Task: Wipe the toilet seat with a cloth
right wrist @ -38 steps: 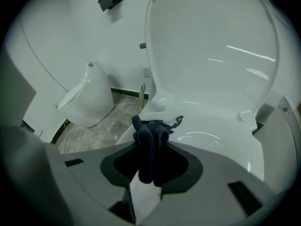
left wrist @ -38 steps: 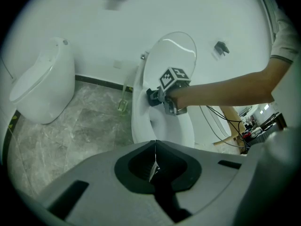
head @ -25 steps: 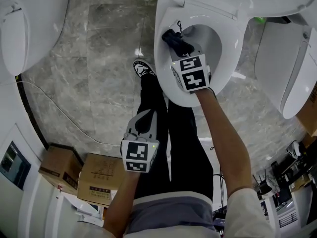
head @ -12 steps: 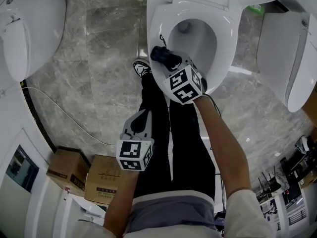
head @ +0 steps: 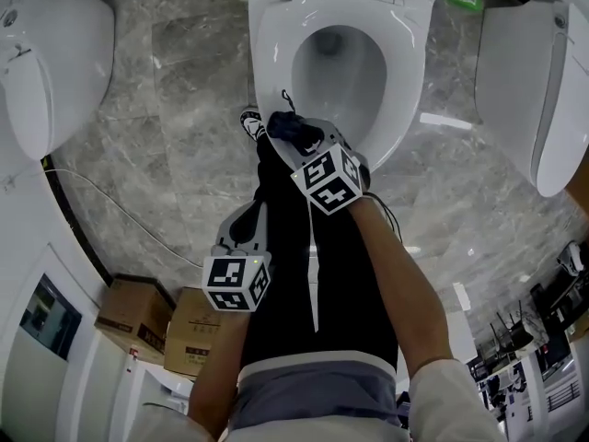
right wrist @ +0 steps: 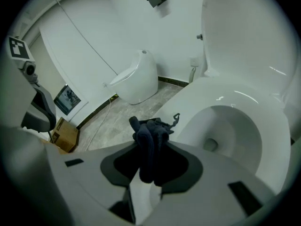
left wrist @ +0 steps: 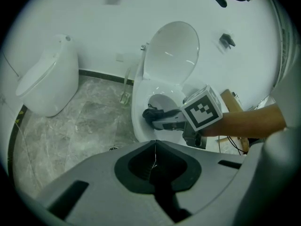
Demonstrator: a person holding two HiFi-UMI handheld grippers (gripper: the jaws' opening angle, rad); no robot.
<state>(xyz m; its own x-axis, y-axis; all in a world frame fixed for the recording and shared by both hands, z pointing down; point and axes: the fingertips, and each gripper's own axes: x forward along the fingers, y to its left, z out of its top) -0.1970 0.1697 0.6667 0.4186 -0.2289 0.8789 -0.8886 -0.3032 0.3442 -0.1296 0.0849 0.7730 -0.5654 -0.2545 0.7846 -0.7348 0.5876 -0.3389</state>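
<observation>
Nearest, the left gripper (left wrist: 154, 147) is held low with its jaws pressed together on nothing. Farther out, a bunched dark blue cloth (right wrist: 149, 135) is pinched in the right gripper (head: 311, 147) at the near-left rim of the white oval toilet seat (head: 276, 58) — contact cannot be confirmed — beyond which the white lid (left wrist: 171, 51) is raised.

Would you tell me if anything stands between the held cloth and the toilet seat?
Nothing visible does: the dark cloth in the right tool is at the white toilet seat's front rim, and the lid is raised.
</observation>
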